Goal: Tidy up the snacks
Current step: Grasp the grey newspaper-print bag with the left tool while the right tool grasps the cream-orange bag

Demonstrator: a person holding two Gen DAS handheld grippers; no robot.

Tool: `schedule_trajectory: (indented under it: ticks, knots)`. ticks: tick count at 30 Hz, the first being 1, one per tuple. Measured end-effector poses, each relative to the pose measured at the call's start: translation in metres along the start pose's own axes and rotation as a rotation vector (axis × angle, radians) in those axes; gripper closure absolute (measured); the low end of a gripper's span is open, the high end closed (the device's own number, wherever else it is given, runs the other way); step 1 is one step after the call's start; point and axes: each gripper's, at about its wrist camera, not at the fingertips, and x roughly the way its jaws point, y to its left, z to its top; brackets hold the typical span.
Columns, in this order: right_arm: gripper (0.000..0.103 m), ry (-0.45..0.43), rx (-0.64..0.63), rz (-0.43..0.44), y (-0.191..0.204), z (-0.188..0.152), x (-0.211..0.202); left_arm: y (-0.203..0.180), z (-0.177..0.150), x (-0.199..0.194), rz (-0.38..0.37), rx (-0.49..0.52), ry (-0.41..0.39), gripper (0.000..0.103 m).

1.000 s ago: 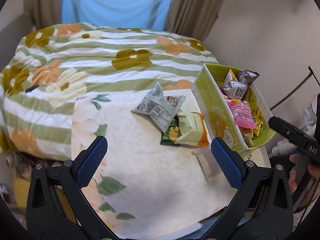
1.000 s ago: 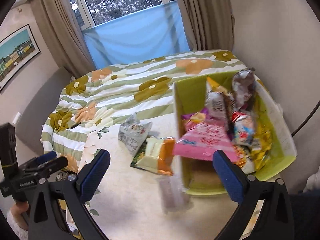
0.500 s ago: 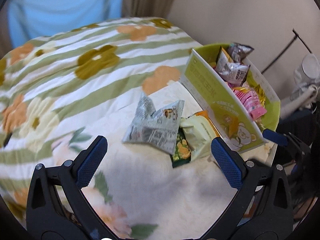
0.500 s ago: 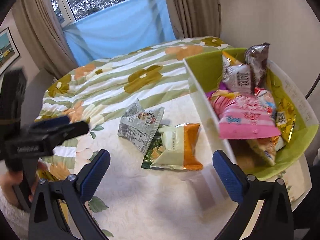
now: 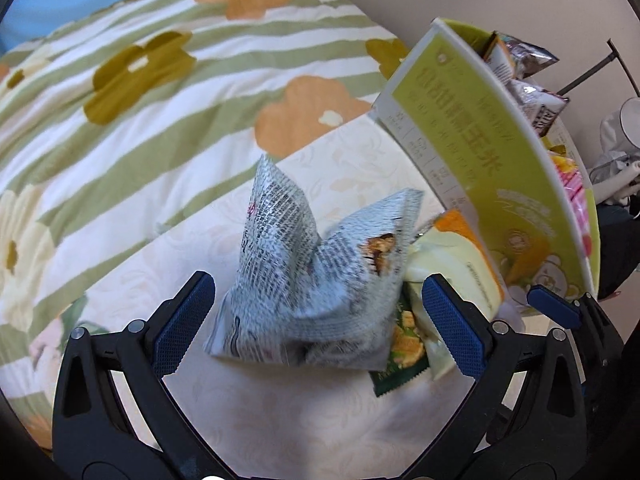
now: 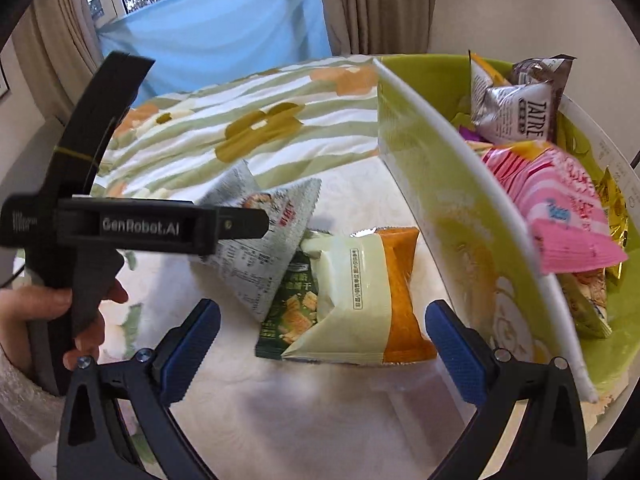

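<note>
Floral bedspread (image 5: 160, 92); grey packet (image 5: 304, 280) between wide left gripper (image 5: 316, 320) jaws; right gripper (image 6: 322, 338) wide.

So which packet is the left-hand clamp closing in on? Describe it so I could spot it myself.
Start at the green box full of snacks on the table's right. Three packets lie loose beside it, and the left gripper straddles the one farthest from the box: the grey packet. Unlike the flat cream-and-orange packet and dark green packet, it is newsprint-patterned and puffed up.
</note>
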Motion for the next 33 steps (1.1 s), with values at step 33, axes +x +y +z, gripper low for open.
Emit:
schedule_trajectory:
  ticks: [33]
  knots:
    - [0.029, 0.086, -0.06, -0.06, -0.01, 0.009, 0.063, 0.037, -0.046, -0.03, -0.031, -0.161, -0.045, 0.036]
